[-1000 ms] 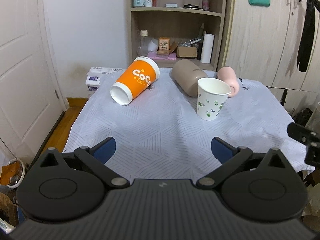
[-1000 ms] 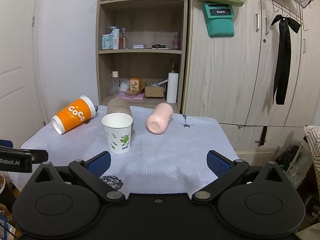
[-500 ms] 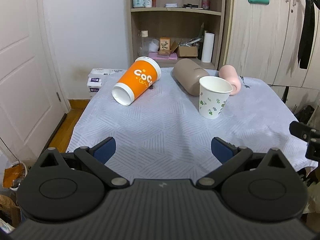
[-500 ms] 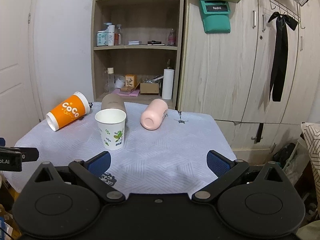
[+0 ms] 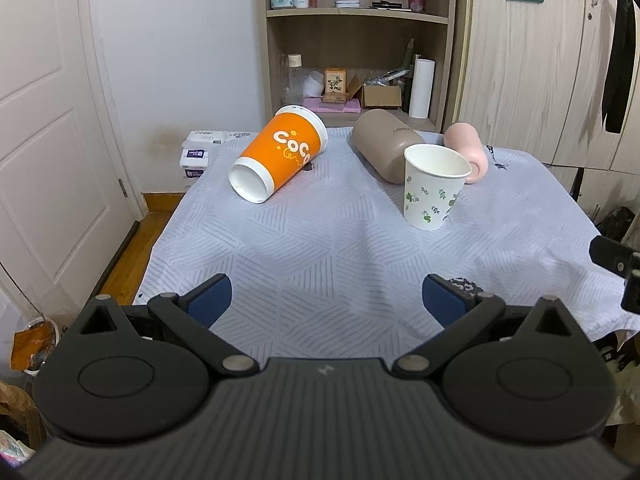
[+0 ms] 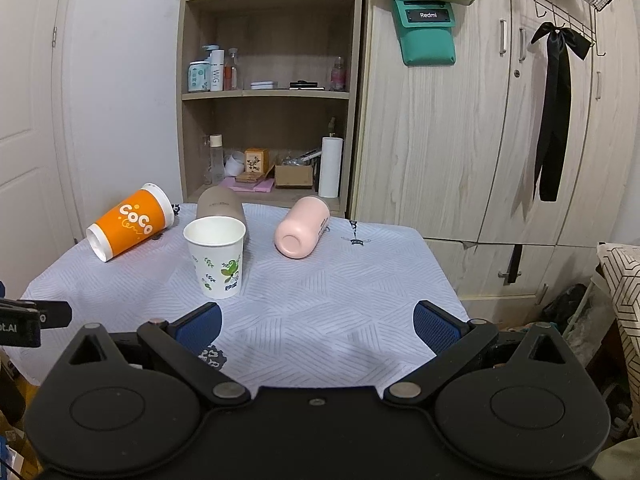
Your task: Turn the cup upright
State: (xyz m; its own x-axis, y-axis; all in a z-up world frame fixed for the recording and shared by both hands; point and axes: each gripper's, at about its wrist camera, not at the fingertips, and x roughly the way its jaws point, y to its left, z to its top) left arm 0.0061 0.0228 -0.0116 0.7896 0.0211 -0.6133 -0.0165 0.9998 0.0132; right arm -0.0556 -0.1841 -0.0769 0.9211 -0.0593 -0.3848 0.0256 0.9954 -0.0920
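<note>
An orange "CoCo" cup (image 5: 280,152) lies on its side at the table's far left, also in the right wrist view (image 6: 130,222). A tan cup (image 5: 384,150) and a pink cup (image 5: 468,150) lie on their sides at the back; the right wrist view shows the tan cup (image 6: 220,208) and pink cup (image 6: 302,226). A white floral paper cup (image 5: 434,186) stands upright, also in the right wrist view (image 6: 216,256). My left gripper (image 5: 326,302) and right gripper (image 6: 318,324) are open and empty over the table's near edge.
The table carries a pale patterned cloth (image 5: 340,248). A wooden shelf unit (image 6: 268,120) and wardrobe doors (image 6: 480,140) stand behind it. A white door (image 5: 44,140) is at the left. The right gripper's tip (image 5: 612,258) shows at the left wrist view's right edge.
Both grippers have drawn back slightly and lifted; the cups appear a little farther off. No cup has moved. Both stay open.
</note>
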